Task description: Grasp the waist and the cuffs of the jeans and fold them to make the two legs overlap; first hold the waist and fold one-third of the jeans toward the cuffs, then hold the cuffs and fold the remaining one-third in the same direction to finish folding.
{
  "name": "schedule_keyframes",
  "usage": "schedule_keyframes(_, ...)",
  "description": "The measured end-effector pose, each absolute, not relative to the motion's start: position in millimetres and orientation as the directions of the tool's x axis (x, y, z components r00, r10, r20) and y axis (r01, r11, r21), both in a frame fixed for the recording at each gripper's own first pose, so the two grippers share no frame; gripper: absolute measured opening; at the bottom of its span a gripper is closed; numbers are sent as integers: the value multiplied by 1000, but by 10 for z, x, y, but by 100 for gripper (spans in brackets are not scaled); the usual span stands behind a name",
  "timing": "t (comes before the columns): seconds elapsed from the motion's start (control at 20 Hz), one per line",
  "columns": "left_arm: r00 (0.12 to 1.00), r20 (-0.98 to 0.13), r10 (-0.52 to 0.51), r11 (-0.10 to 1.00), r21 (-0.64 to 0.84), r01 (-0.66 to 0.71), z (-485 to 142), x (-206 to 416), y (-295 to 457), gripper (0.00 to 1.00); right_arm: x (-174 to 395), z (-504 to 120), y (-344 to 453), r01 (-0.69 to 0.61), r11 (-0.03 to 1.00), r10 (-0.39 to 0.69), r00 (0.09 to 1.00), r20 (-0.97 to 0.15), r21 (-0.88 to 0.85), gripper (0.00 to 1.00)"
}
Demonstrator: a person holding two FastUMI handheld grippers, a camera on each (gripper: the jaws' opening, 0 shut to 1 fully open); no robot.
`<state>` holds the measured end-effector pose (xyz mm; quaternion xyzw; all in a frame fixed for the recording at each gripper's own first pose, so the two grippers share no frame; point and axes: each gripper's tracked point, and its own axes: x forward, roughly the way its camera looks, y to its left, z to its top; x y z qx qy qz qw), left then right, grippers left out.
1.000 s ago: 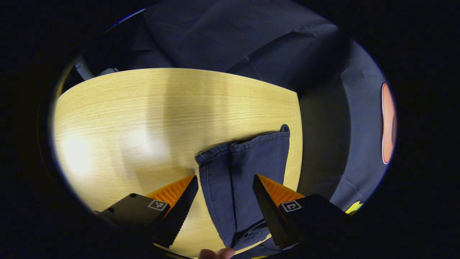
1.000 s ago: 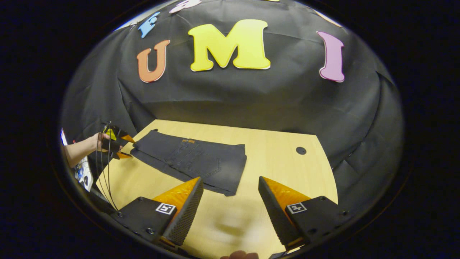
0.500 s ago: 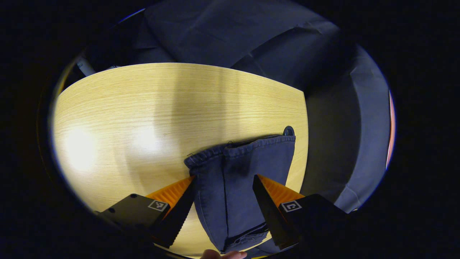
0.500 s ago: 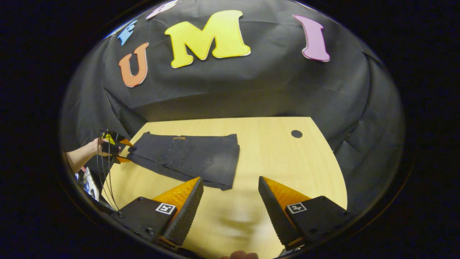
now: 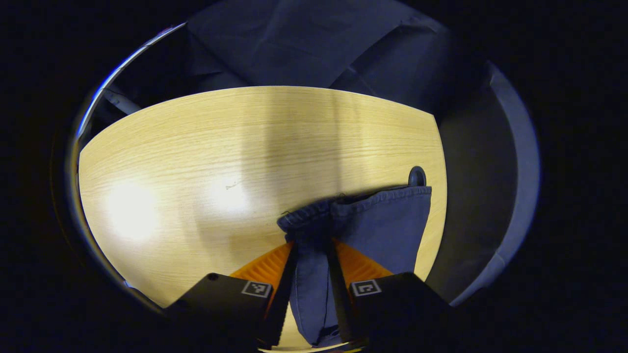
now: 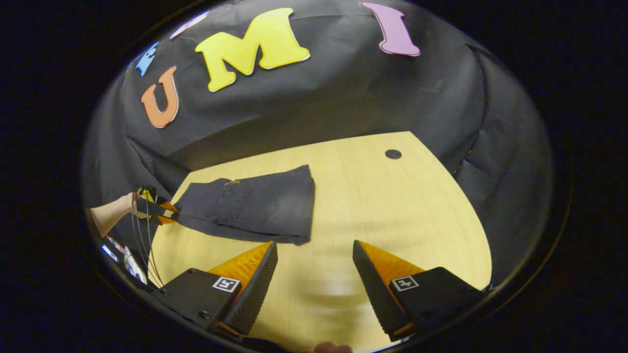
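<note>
Dark blue jeans [image 6: 250, 208] lie on the wooden table [image 6: 392, 211], legs overlapped and the waist part folded over, a back pocket facing up. In the left gripper view the leg ends with their hemmed cuffs [image 5: 378, 220] run between my fingers, and my left gripper [image 5: 311, 255] is shut on the nearer leg just behind its cuff. The right gripper view shows that same gripper [image 6: 158, 212] at the jeans' far left end, held by a hand [image 6: 115, 215]. My right gripper [image 6: 314, 245] hangs open above bare table, just right of the jeans' folded edge, holding nothing.
A round cable hole [image 6: 393, 154] sits near the table's far right corner. The same hole [image 5: 417, 175] peeks out behind the cuffs. Black cloth walls close in behind the table. Cables [image 6: 142, 245] hang by the left hand.
My left gripper closed from open onto the jeans leg by the cuffs. My right gripper stayed open and swung, so the jeans slid left and the wall tilted in its view.
</note>
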<state>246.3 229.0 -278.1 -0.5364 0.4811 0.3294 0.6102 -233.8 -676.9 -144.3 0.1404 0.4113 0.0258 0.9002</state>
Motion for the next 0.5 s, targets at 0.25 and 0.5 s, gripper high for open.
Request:
schedule_keyframes(0.25,470,-874,-122,92,-481,-872,-2772,2671,2242,10,-2426,-1559,-6925,130,944,151,645,-749,302,95)
schedule_keyframes(0.5,564,-817,-122,69,-574,-816,-2728,2677,2237,3,-2415,-1511,-6953,123,949,143,648,-748,289,100)
